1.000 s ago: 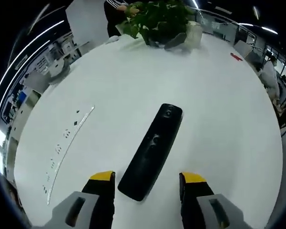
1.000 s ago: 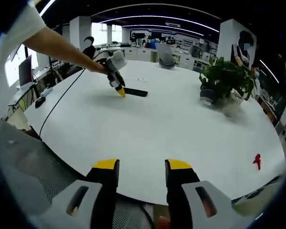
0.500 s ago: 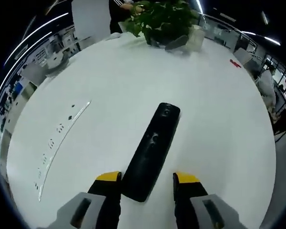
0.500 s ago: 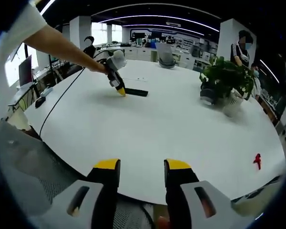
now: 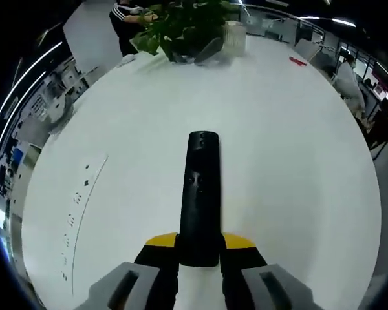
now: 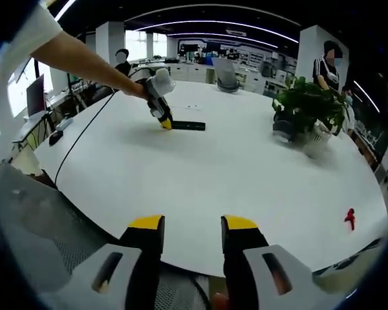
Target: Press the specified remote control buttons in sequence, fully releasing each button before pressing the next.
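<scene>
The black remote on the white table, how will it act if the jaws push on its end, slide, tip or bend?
The remote looks like a stiff, flat bar, so it probably won't bend or tip. The white table looks smooth, so it may slide or swivel unless held. The left gripper has its jaws at either side of the near end, which should steady it.

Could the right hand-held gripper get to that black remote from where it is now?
Probably not without moving across: the right hand-held gripper sits at the near table edge, the remote far off, its near end between the left hand-held gripper jaws.
</scene>
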Demonstrator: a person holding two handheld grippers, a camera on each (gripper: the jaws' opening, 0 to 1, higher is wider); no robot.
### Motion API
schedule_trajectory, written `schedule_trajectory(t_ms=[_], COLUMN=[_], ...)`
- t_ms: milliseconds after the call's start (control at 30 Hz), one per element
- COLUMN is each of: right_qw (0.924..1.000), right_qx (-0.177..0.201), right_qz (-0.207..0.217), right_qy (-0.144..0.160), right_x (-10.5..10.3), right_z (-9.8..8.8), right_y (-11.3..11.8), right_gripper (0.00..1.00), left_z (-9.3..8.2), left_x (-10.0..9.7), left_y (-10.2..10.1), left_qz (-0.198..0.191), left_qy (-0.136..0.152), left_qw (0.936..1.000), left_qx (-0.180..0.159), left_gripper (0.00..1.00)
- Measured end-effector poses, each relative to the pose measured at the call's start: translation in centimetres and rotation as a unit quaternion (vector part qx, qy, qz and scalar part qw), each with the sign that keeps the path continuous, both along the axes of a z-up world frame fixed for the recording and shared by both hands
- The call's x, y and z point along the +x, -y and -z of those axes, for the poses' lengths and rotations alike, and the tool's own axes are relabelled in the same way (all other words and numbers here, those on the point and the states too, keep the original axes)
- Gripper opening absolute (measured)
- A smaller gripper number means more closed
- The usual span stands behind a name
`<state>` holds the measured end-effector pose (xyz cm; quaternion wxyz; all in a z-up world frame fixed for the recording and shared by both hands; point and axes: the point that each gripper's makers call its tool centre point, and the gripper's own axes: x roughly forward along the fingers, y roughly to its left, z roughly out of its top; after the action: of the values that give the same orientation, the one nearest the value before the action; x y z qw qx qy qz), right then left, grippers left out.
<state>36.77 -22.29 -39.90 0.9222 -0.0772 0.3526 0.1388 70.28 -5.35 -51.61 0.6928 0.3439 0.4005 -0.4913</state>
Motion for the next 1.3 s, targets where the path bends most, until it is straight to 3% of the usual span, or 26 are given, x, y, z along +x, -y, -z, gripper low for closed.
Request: schedule_trajectory(t_ms=[433,633,967,1300], right_qw=[1.0,1.0,1.0,1.0], right_qx=[0.0,-0.001,0.0,0.002], right_qz=[0.0,0.0,-0.002,-0.002], right_qy=[0.002,0.003,0.003,0.006], right_x=[0.0,0.0,0.0,0.0], right_z=[-0.1,-0.1,-0.1,-0.2], right_y=[0.0,0.0,0.0,-0.1], right_gripper=[0.35,0.35,0.33,0.33], left_z=[0.2,0.2,0.2,0.1], left_x=[-2.2,-3.0,-4.4,-6.0], left_y=[0.5,0.6,0.6,0.9], left_qz=[0.062,0.07,0.052,0.068], left_qy=[0.0,-0.003,-0.004,-0.005], left_qw=[0.9978,0.9972,0.9984,0.9973], left_qx=[0.022,0.028,0.021,0.029], left_gripper=[0.23,0.23,0.23,0.23])
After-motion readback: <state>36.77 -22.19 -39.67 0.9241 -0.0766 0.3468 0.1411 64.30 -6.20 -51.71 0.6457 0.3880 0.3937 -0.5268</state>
